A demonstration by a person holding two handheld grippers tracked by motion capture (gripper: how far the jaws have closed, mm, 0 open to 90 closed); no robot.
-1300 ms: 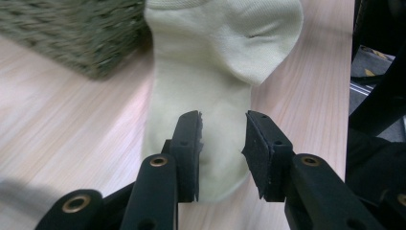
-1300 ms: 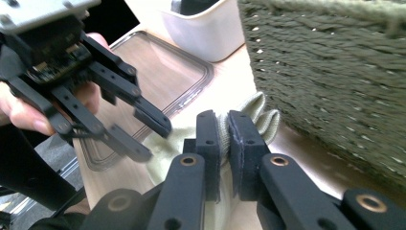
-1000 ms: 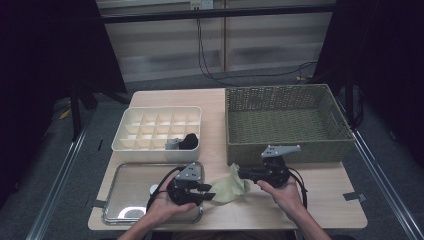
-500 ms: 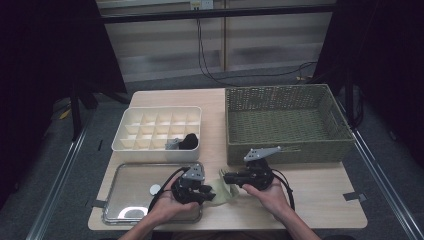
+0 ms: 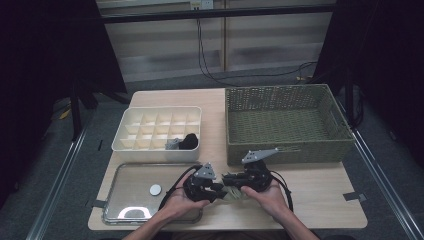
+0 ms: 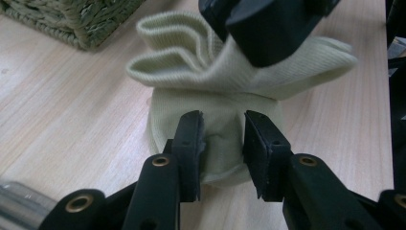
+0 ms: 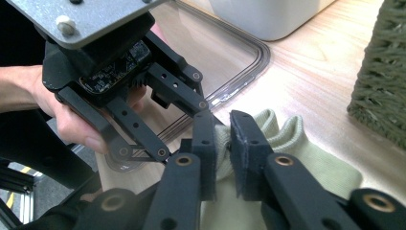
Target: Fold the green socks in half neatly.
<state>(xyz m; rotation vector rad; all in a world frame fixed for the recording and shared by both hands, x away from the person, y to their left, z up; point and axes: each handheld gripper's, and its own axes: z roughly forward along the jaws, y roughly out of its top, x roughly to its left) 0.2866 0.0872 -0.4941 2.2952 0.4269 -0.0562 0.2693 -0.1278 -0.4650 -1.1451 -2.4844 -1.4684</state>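
Observation:
A pale green sock (image 5: pixel 231 193) lies bunched on the wooden table (image 5: pixel 320 195) near its front edge, between my two grippers. My left gripper (image 5: pixel 218 189) comes in from the left, and its jaws pinch a fold of the sock (image 6: pixel 191 72) low down, with my left gripper (image 6: pixel 222 132) shut on it. My right gripper (image 5: pixel 230 180) faces it from the right, almost tip to tip. Its jaws (image 7: pixel 221 129) have just been opening a little, with the sock's ribbed cuff (image 7: pixel 297 143) still filling the narrow gap. The cuff end is doubled back over the lower part.
A green wicker basket (image 5: pixel 285 147) stands behind the right hand. A white divided box (image 5: pixel 125 144) at the back left holds a black item (image 5: pixel 190 141). A metal tray (image 5: pixel 130 175) with a small white disc (image 5: pixel 155 189) lies left of the left hand.
The right gripper has moved left, close to the left gripper. The sock, stretched out between them before, is now folded up and bunched.

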